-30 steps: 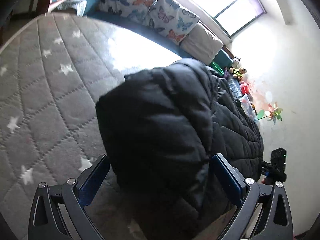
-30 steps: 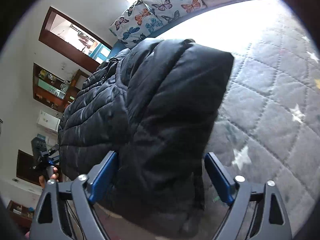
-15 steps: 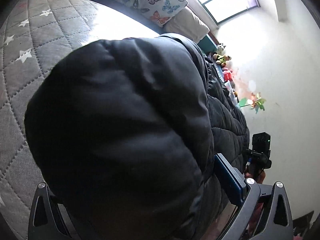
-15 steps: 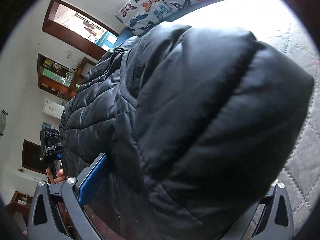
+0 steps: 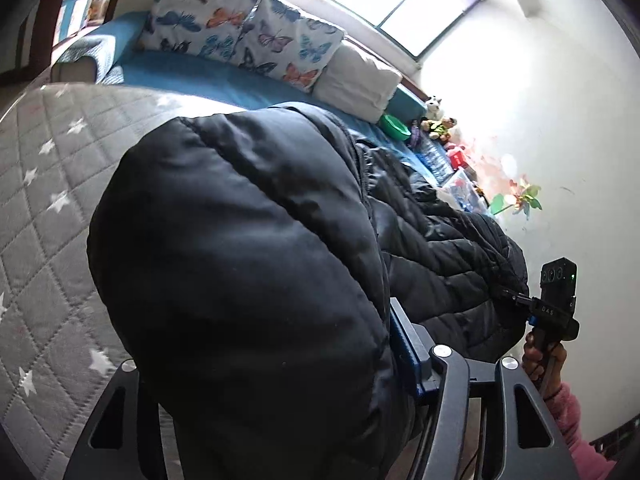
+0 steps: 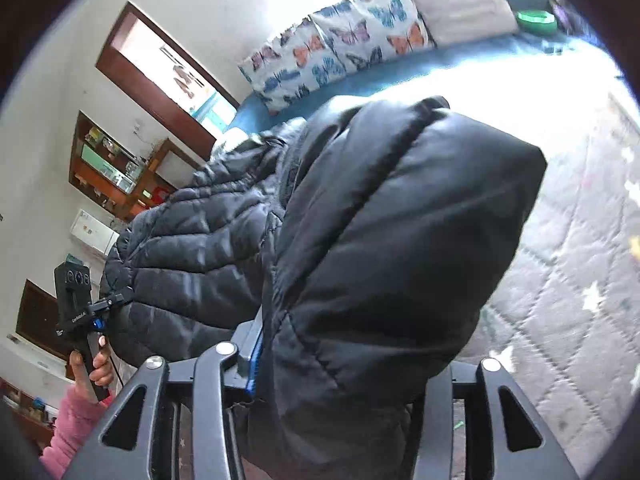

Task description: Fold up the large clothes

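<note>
A black puffer jacket (image 5: 248,264) lies on a grey quilted mattress (image 5: 44,208) with white stars. A thick padded fold of it fills the jaws of my left gripper (image 5: 264,360). The jaws are closing, one blue pad (image 5: 404,344) presses its side, and the other finger is hidden under cloth. My right gripper (image 6: 360,356) is closing the same way on another bulky fold of the jacket (image 6: 380,240), with a blue pad (image 6: 256,344) against it. Each view shows the other gripper far off, pinching the jacket's edge: the right gripper (image 5: 506,292) and the left gripper (image 6: 120,298).
Butterfly pillows (image 5: 240,36) and a white pillow (image 5: 360,84) line the bed's far side on a blue sheet. A green bowl (image 5: 394,126) and toys (image 5: 440,124) sit by the white wall. Wooden shelves (image 6: 108,168) stand beyond the bed. A pink sleeve (image 5: 568,416) holds the right gripper.
Both grippers pushed in over the jacket's folds, then their jaws narrowed onto them. Both have risen with the cloth, so the pillows and window come back into view.
</note>
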Available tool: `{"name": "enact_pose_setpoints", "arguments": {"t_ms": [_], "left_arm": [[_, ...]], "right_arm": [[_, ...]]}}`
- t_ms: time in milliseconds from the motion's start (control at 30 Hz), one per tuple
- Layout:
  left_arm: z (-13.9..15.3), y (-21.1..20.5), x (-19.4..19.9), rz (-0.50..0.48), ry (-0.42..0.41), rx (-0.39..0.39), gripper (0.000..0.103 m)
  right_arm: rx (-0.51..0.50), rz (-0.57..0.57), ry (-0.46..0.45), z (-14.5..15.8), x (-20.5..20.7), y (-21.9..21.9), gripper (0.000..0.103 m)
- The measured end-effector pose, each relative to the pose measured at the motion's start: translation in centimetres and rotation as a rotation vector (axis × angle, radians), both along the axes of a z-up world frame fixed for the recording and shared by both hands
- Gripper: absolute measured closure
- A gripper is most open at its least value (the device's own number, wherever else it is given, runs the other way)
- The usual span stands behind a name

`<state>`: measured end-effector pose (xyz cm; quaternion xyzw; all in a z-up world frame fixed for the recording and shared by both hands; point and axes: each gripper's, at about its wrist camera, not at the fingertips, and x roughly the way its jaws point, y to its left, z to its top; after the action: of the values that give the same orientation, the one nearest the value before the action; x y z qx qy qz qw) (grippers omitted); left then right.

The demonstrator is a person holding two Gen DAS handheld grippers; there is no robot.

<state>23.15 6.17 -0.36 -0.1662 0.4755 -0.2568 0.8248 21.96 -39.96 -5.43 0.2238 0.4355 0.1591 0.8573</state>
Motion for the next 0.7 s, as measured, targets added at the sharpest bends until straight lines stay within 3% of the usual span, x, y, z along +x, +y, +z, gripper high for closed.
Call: {"name": "enact_pose_setpoints", "arguments": {"t_ms": [200, 267, 400, 567, 700], "left_arm": [[2.4, -8.1, 0.2, -0.077, -0.020, -0.032, 0.039], [2.7, -11.5, 0.4, -0.121, -0.023, -0.050, 0.048], [3.4, -19.2, 0.2, -0.200, -0.030, -0.064, 0.049], [1.2, -27.8, 1.0, -0.260, 0.001, -0.055, 0.049], [-1.4, -31.5, 1.6, -0.265, 0.014, -0.026, 0.046]], "right_arm": [[-0.056, -0.042, -0.057, 3.0, -2.7, -3.3, 0.059], [-0.085, -0.068, -0.070, 4.1, -3.7, -4.7, 0.060], [-0.144, -0.114, -0.094, 6.1, -5.8, -8.5, 0.060], [-0.202, -0.193, -0.060, 5.9, -6.6, -12.6, 0.060], [-0.213, -0.245, -0.022, 3.9, -6.4, -15.2, 0.059]]}}
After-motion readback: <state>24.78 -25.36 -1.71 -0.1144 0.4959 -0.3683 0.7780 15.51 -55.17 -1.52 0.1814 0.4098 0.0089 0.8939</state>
